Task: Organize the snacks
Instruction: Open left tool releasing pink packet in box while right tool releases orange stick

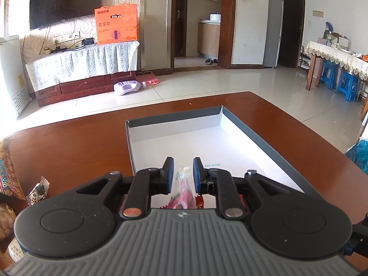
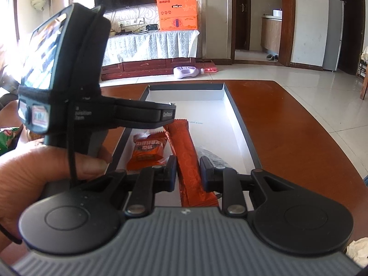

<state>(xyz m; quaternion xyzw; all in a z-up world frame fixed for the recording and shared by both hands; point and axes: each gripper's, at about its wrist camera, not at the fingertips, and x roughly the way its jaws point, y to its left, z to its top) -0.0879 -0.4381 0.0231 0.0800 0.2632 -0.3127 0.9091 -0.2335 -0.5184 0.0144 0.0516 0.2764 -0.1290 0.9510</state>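
A shallow cardboard box (image 2: pixel 237 117), white inside with a dark grey rim, lies on the glossy reddish-brown wooden table (image 2: pixel 287 124), its far end toward the table's far edge. At the box's near end lie a long, crinkly orange stick packet (image 2: pixel 187 161) and a square orange foil snack (image 2: pixel 148 150) to its left. The right gripper (image 2: pixel 188 171) is partly open above the stick packet without clear contact, and the left gripper (image 1: pixel 182 173) is also partly open, a pink-and-clear wrapped snack (image 1: pixel 184 191) lying loose between its blue pads (image 1: pixel 169 172).
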